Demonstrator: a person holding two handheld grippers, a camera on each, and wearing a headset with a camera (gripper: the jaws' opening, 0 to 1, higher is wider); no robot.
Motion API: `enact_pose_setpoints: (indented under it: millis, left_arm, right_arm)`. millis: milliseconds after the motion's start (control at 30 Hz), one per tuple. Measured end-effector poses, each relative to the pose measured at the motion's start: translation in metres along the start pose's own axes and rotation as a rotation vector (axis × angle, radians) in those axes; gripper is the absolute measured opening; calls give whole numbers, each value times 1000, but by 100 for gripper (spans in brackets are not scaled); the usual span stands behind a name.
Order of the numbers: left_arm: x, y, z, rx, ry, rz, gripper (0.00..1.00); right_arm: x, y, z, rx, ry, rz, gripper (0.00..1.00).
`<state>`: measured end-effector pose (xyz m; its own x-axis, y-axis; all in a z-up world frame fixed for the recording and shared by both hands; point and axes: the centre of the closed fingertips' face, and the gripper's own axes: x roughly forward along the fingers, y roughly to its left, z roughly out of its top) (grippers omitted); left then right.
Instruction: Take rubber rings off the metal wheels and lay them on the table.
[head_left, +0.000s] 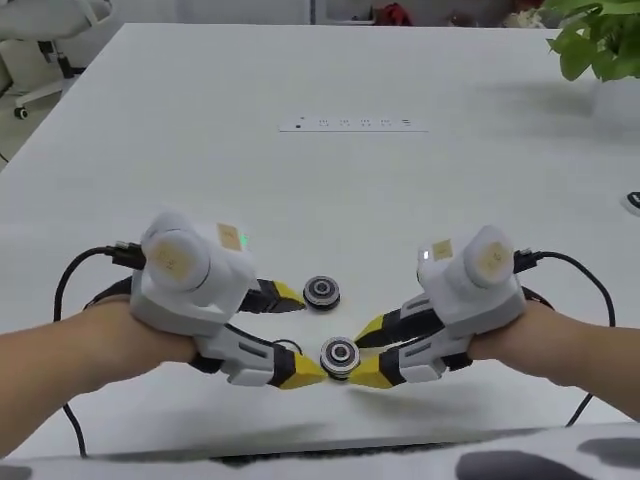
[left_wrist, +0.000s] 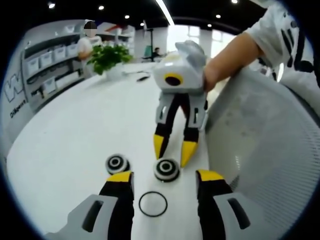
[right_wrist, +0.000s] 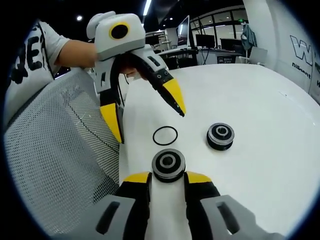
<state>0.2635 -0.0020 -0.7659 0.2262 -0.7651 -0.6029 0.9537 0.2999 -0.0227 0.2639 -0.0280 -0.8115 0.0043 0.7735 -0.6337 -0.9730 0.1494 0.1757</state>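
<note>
At the near edge of the white bench, the two grippers point at each other. State of the left gripper: jaws spread wide, holding nothing. A loose black rubber ring lies flat on the bench between them. On the right gripper, the yellow tips sit close either side of a metal wheel lying flat on the bench. Can't tell if they're clamping it or just flanking it. That wheel is just past the ring, between both grippers' tips. The second wheel lies flat nearby, further from the person, clear of both grippers, with a dark band round its rim. A power strip sits mid-bench and a potted plant at the far right corner.
</note>
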Motion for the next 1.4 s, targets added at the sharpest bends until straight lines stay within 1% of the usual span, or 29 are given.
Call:
enact_pose_setpoints:
  millis: [33, 367, 433, 700, 1067, 1400]
  left_arm:
    - [-1, -1, -1, 1, 0, -1, 50]
    - [-3, -11, -15, 6, 15, -17, 46]
    - [-2, -12, -16, 8, 18, -21, 46]
    - [3, -16, -16, 16, 20, -29, 41]
    - [9, -15, -19, 17, 37, -33, 34]
    - [13, -17, -19, 22, 45, -37, 30]
  right_arm:
    - [3, 5, 1, -1, 1, -2, 22]
    - [13, 14, 1, -2, 8, -10, 19]
    - [14, 15, 2, -9, 7, -11, 19]
    - [17, 20, 2, -6, 6, -11, 18]
    - [16, 20, 3, -7, 5, -9, 18]
    - [16, 20, 3, -6, 3, -9, 18]
